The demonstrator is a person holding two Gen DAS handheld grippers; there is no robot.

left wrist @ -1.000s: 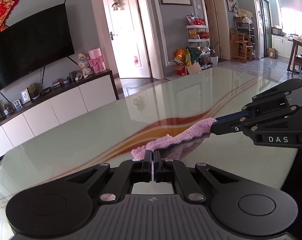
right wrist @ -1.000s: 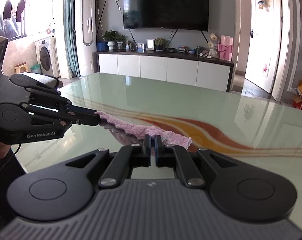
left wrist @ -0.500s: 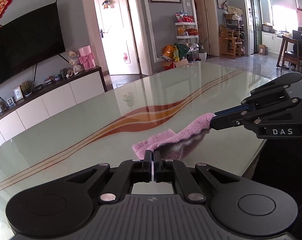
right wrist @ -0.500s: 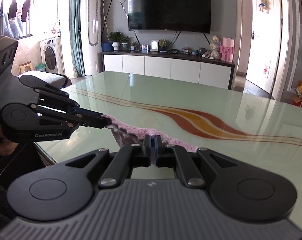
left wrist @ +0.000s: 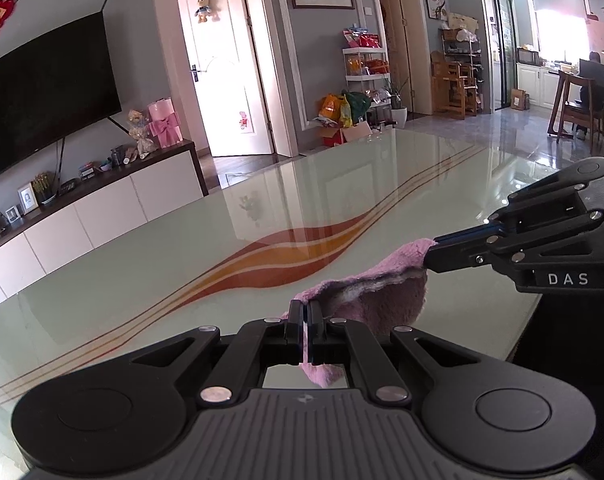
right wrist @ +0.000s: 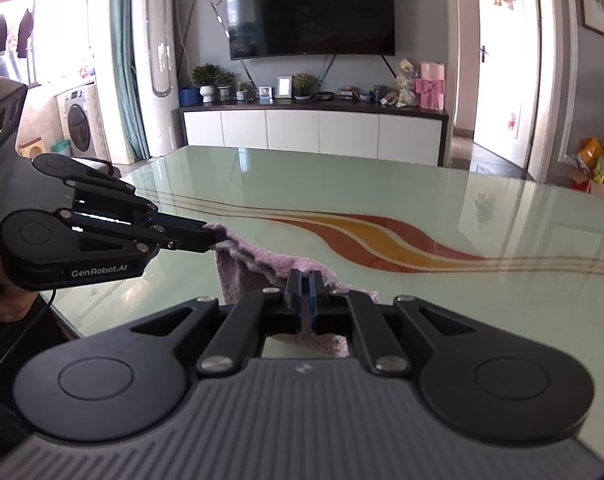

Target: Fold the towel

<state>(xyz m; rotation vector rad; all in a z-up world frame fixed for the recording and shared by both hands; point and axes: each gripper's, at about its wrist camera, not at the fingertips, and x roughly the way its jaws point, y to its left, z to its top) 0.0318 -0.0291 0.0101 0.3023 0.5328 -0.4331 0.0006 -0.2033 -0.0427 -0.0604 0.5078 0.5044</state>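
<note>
towel (left wrist: pixel 386 300) (pink) above table (left wrist: pixel 182 280) | left claw (left wrist: pixel 304 312), right claw (right wrist: pixel 304 284) each grasping a corner

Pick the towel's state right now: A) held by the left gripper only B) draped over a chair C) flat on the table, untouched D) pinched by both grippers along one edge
D: the pink towel is clamped by the left gripper and the right gripper, sagging between them.

"DAS" on right gripper (left wrist: pixel 429 258); "GenRobot.AI" on left gripper (right wrist: pixel 211 242)
</note>
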